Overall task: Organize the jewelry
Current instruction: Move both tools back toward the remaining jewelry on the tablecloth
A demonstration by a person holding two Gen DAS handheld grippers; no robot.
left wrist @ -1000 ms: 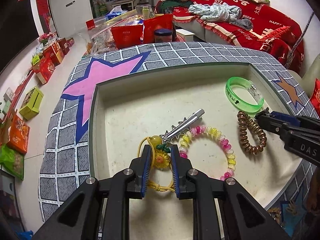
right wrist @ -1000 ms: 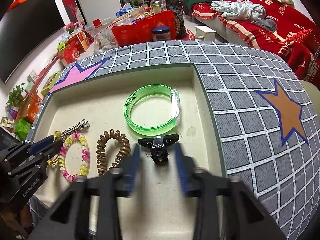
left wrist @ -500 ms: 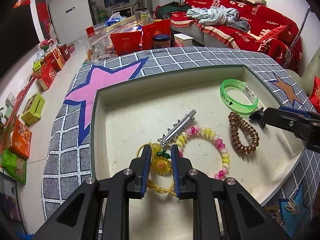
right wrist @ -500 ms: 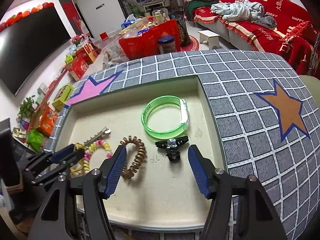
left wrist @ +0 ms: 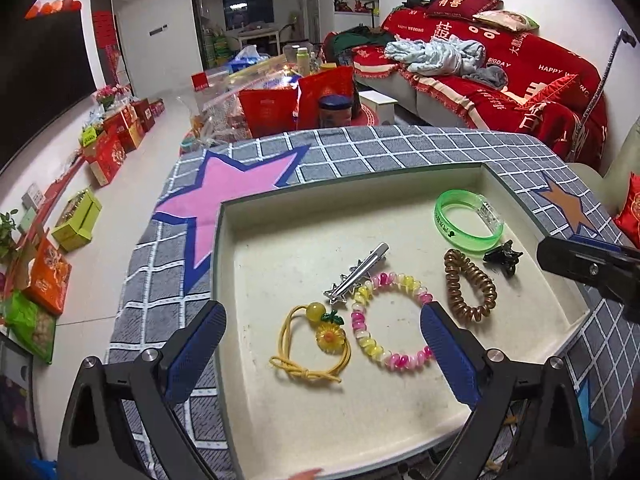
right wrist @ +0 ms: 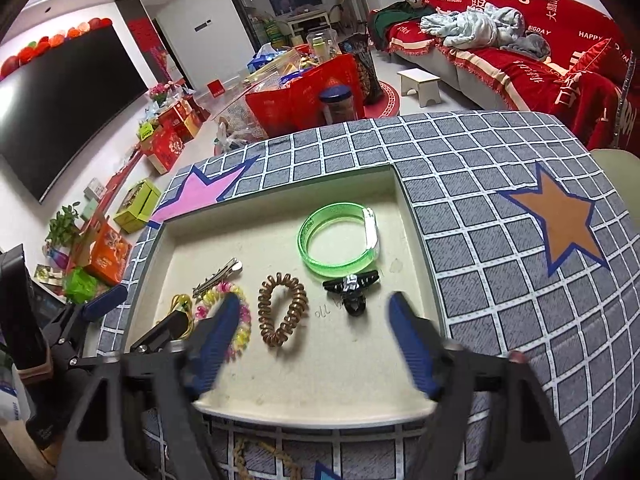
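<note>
Cream-coloured tray [left wrist: 280,412] set on a grey checked cloth [left wrist: 360,148] holds all six jewelry pieces, viewed from both wrist cameras. Left gripper [left wrist: 322,330]: jaws spread wide, blue pads [left wrist: 196,348] on either side of the tray's near left portion, holding nothing. Right gripper [right wrist: 316,336]: jaws likewise spread wide and empty, slightly blurred, hovering over the tray's near edge.

Contents, from left to right in the left wrist view: a yellow tie [left wrist: 310,344] with a bead and a sunflower charm lies between the left jaws; a silver clip [left wrist: 356,273] lies diagonally just behind it, its lower end touching a pink-and-yellow bracelet [left wrist: 390,322]. The bracelet's right side lies close to the left gripper's right pad. A bronze coil tie [left wrist: 470,284] lies just right of the bracelet, apart from it. A black claw clip [left wrist: 503,257] sits beside the coil tie, at the near edge of a green bangle [left wrist: 468,222], which lies toward the tray's far right corner.

In the right wrist view the claw clip [right wrist: 352,286] and coil tie [right wrist: 282,308] lie ahead of the open right jaws, the claw clip just below the bangle [right wrist: 340,240]. The left gripper [right wrist: 132,316] enters from the left, over the bracelet [right wrist: 224,300].

Pink star [left wrist: 224,196] and orange star [right wrist: 560,220] patterns mark the cloth.
</note>
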